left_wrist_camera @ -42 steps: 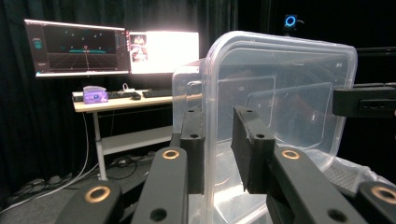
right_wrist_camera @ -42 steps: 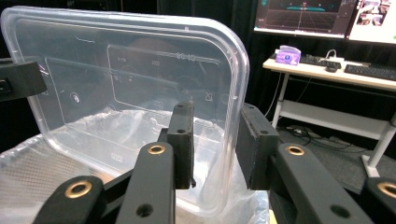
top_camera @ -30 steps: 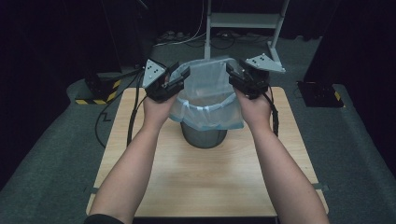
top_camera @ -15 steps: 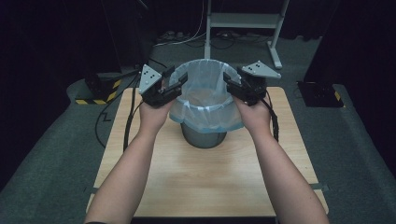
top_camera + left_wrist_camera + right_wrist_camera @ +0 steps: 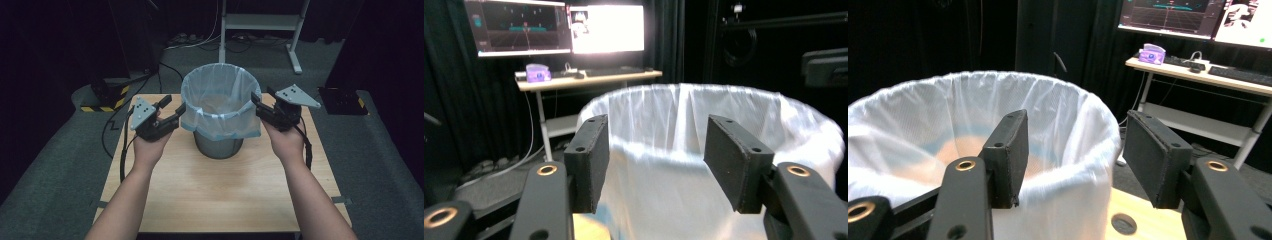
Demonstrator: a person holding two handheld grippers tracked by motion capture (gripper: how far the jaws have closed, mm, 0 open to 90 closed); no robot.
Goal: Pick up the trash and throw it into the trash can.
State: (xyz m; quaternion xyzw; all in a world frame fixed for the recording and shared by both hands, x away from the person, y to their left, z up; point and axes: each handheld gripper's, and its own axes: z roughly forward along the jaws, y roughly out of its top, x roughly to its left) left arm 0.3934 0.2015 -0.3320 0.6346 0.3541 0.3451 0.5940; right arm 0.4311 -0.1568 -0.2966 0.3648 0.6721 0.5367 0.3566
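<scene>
Dark room, wooden table (image 5: 220, 195): bag (image 5: 220, 102) now folded over bin (image 5: 218, 145); left gripper (image 5: 167, 117) at 9 o'clock, right gripper (image 5: 262, 107) at 3, both released, jaws apart. Lining probably finished.

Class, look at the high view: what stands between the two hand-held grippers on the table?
A grey bin lined with a translucent bag, seen in the high view.

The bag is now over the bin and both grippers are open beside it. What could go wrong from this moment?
1. The left gripper and right gripper sit very close to the bag's folded-over edge; pulling away carelessly could snag the thin plastic and lift it off the rim.
2. The bin stands free on the table; a sideways bump from either gripper might tip or shift it.
</scene>
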